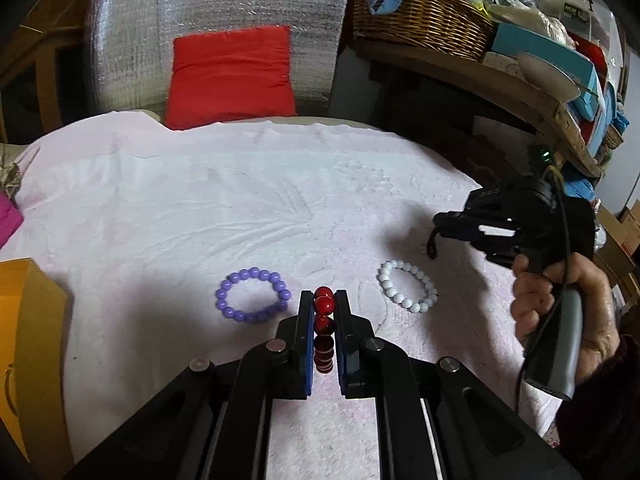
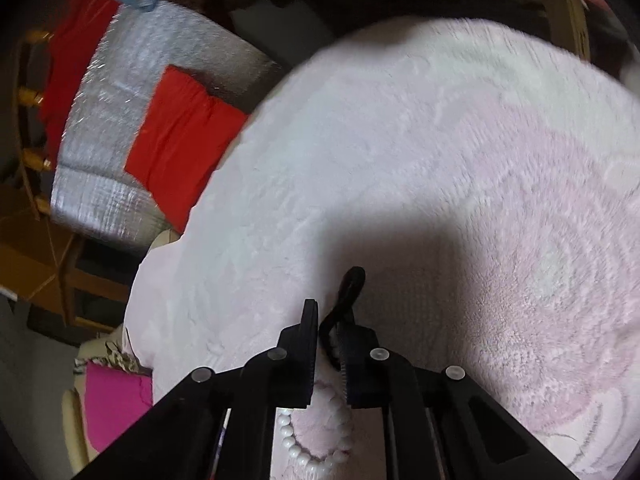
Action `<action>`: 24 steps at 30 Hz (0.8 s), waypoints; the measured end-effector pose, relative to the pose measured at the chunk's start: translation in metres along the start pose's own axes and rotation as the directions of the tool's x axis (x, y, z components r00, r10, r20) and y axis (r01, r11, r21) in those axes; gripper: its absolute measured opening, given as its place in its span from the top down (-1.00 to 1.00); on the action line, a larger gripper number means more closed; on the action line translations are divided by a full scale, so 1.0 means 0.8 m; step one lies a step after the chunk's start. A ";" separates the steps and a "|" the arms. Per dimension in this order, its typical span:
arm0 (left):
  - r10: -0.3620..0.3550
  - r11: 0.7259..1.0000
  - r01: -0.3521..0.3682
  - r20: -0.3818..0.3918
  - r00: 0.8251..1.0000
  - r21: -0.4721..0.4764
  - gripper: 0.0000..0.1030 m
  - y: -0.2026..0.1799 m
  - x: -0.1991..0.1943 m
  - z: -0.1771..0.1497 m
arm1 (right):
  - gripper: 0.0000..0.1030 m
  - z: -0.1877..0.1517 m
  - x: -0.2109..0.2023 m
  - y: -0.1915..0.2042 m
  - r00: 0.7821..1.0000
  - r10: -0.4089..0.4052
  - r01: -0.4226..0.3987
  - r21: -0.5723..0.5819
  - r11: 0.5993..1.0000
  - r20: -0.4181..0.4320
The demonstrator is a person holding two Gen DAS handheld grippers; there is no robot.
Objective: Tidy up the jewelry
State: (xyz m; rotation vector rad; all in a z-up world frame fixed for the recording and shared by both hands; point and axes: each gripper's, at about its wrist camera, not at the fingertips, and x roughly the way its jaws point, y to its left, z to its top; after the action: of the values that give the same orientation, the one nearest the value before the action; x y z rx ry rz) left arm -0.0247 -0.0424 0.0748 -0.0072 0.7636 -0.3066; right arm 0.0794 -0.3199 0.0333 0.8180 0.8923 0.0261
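Left gripper (image 1: 323,304) pinching red bead bracelet (image 1: 324,322); right gripper (image 2: 329,320) pinching black bracelet (image 2: 347,294). Risk: beads slipping from narrow hold, dropping onto white bracelet (image 1: 407,286).

A red cushion (image 1: 232,76) leans on silver foil sheeting (image 1: 216,12); a wicker basket (image 1: 420,16) sits on a wooden shelf (image 1: 500,92).

A pale pink towel (image 1: 240,200) with a faint raised floral pattern covers the surface. On it lie a purple bead bracelet (image 1: 252,295) at nine o'clock of the dark red bead bracelet (image 1: 324,320), and a white bead bracelet (image 1: 406,286) at three o'clock. At twelve o'clock sits a red cushion (image 1: 232,76) against silver quilted foil (image 1: 248,12); a brown wicker basket (image 1: 420,16) at one o'clock.
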 end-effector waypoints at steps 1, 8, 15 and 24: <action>0.015 1.000 -0.015 0.005 1.000 -0.001 0.81 0.000 -0.004 -0.003 | 0.79 -0.002 -0.004 0.005 1.000 0.004 -0.004 -0.018 1.000 0.005; 0.088 0.996 -0.088 0.016 0.996 -0.006 0.81 0.003 -0.022 -0.019 | 0.79 -0.027 -0.029 0.035 0.999 0.036 -0.035 -0.147 0.988 0.000; 0.138 0.990 -0.137 0.016 0.990 -0.030 0.81 0.007 -0.037 -0.035 | 0.79 -0.058 -0.049 0.056 0.997 0.068 -0.072 -0.246 0.967 -0.022; 0.176 0.983 -0.176 -0.015 0.984 -0.056 0.81 0.021 -0.035 -0.054 | 0.79 -0.051 -0.083 0.028 0.997 0.079 -0.074 -0.207 0.976 0.017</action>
State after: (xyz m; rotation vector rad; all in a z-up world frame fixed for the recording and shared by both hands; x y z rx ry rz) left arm -0.0688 -0.0145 0.0603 0.0079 0.7776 -0.1166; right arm 0.0147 -0.3016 0.0789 0.6570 0.8194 0.1727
